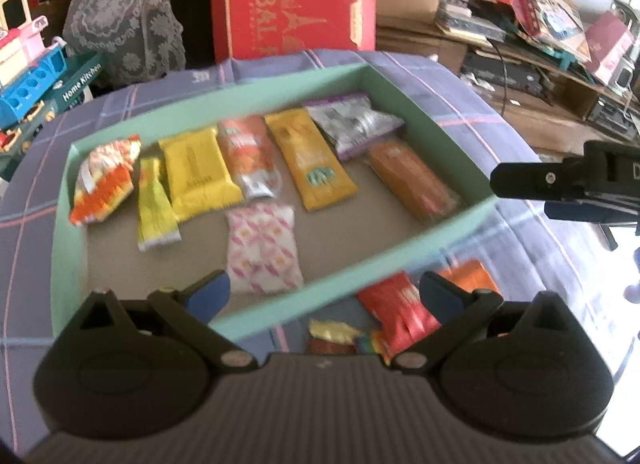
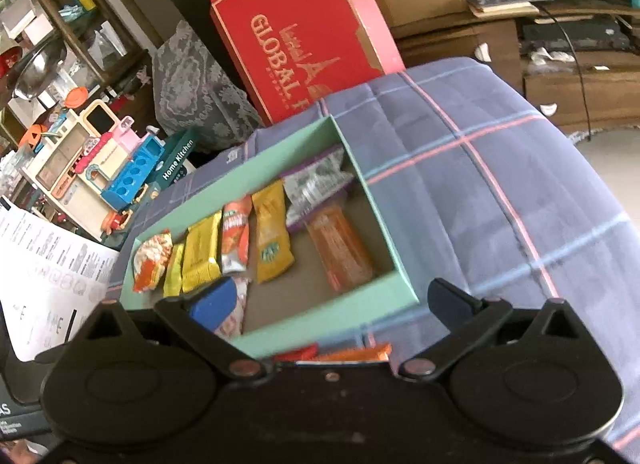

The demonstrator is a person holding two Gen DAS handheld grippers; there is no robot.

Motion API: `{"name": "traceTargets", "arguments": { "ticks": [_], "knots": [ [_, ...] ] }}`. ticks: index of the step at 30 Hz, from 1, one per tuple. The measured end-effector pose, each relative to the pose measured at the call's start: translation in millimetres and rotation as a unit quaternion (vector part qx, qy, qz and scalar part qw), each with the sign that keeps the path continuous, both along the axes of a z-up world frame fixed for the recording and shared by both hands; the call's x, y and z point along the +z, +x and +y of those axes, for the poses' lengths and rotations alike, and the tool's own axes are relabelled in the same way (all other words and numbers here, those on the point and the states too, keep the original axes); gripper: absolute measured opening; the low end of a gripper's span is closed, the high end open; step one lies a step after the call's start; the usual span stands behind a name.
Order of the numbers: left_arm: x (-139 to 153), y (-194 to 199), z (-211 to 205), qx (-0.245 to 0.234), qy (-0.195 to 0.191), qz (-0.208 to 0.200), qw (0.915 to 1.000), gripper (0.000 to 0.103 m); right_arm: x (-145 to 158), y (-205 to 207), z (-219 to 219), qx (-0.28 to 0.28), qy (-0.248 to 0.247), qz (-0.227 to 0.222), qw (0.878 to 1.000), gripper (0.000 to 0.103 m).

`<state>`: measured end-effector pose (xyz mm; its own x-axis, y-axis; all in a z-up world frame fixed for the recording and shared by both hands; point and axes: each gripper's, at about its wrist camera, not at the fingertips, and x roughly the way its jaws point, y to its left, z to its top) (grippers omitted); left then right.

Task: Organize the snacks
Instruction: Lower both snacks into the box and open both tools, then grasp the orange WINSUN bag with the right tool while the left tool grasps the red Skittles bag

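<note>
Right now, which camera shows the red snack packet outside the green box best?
The left wrist view: the red packet lies in plain sight on the cloth before the green box. The right wrist view shows only a red sliver above the gripper's body.

left tongs wide apart, right tongs likewise

Surface: blue plaid cloth, pink and light-blue lines. Centre frame, a green tray rests directly on it. Lower centre, just outside the tray's near wall: red packet, orange packet, small gold-wrapped item.
</note>
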<state>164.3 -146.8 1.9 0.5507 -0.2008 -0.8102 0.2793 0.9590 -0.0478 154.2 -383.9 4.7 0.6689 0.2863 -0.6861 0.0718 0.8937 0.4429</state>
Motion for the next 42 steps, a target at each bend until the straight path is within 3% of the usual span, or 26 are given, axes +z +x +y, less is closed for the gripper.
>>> {"name": "traceTargets", "arguments": {
  "ticks": [9,18,21,34,38,42],
  "knots": [
    [-26.2,-35.2,-29.7,-0.042,0.034,0.023,0.9983,0.103,-19.4,-38.8,-13.8,-0.013,0.013,0.027,0.999,0.103],
    [-45.0,-31.0,-53.4,-0.039,0.04,0.042,0.9976,0.103,-41.8,-63.0,-26.7,-0.03,0.032,0.05,0.998,0.103],
    [-50.3,-30.5,-58.6,-0.04,0.058,0.035,0.9969,0.103,-46.5,-66.4,-28.0,-0.029,0.033,0.054,0.998,0.103],
    [-59.7,-34.7,-12.7,-0.013,0.055,0.055,0.9969,0.103,-58.0,-56.2,-2.9,-0.001,-0.011,0.055,0.998,0.103],
    [-63.8,-35.4,5.9,0.008,0.041,0.068,0.9968,0.103,-62.1,-47.5,11.3,0.014,-0.029,0.057,0.998,0.091],
    [-62.3,-36.4,11.4,0.006,0.037,0.065,0.9972,0.103,-61.9,-43.0,33.7,0.037,-0.085,0.04,0.995,0.078]
  ]
}}
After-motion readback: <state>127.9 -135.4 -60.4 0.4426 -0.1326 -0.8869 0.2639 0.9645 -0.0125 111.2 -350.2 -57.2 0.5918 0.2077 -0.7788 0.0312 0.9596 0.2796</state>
